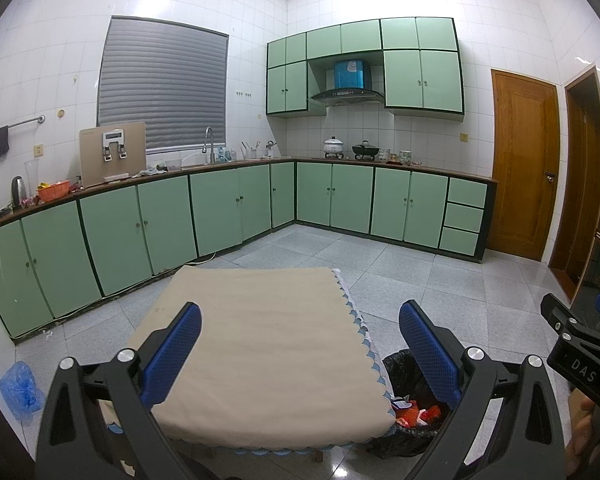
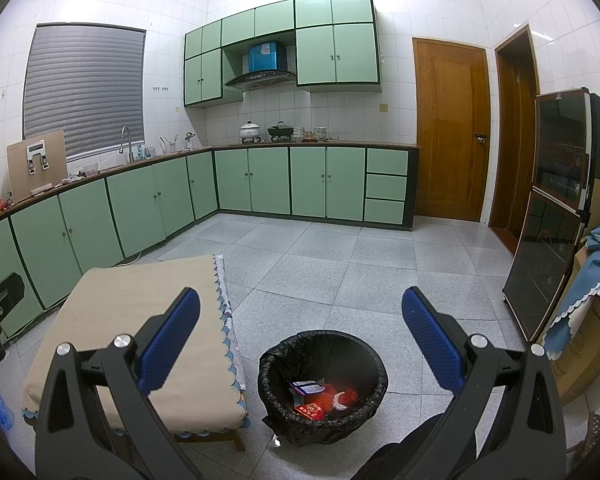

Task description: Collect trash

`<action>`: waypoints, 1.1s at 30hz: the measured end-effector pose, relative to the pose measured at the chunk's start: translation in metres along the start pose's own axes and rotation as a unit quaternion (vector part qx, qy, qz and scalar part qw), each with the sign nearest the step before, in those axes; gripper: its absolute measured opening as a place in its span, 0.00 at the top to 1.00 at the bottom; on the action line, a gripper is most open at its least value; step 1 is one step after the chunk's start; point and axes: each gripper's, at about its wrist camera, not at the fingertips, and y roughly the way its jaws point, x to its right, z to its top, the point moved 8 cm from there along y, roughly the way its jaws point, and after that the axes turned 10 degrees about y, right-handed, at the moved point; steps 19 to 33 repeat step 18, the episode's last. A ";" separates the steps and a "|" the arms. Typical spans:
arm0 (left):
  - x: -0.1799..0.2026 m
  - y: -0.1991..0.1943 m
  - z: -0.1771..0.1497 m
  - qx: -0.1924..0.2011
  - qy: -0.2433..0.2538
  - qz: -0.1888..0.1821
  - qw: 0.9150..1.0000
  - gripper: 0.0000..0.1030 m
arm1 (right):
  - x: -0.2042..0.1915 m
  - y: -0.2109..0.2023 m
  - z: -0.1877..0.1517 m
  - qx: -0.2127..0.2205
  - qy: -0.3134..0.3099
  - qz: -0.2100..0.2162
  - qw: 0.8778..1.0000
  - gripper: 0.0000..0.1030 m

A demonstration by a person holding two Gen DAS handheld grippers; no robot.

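Observation:
A black-bagged trash bin stands on the floor right of a low table with a beige cloth. Red and white wrappers lie inside it. The bin and wrappers also show at the table's right edge in the left wrist view. My left gripper is open and empty above the beige table top. My right gripper is open and empty above the bin. The right gripper's body shows at the right of the left wrist view.
Green cabinets line the back and left walls. A crumpled blue plastic bag lies on the floor at the left. A dark glass cabinet and a cardboard box with blue cloth stand at the right. Wooden doors are behind.

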 end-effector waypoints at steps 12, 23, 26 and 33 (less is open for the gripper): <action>0.000 -0.002 0.000 0.000 0.001 0.004 1.000 0.06 | 0.000 0.000 0.001 0.001 0.001 0.000 1.000 0.05; 0.003 -0.001 0.002 -0.004 0.000 0.003 1.000 0.06 | 0.001 0.001 -0.001 0.002 0.000 0.000 1.000 0.05; 0.003 -0.001 0.002 -0.004 0.000 0.003 1.000 0.06 | 0.001 0.001 -0.001 0.002 0.000 0.000 1.000 0.05; 0.003 -0.001 0.002 -0.004 0.000 0.003 1.000 0.06 | 0.001 0.001 -0.001 0.002 0.000 0.000 1.000 0.05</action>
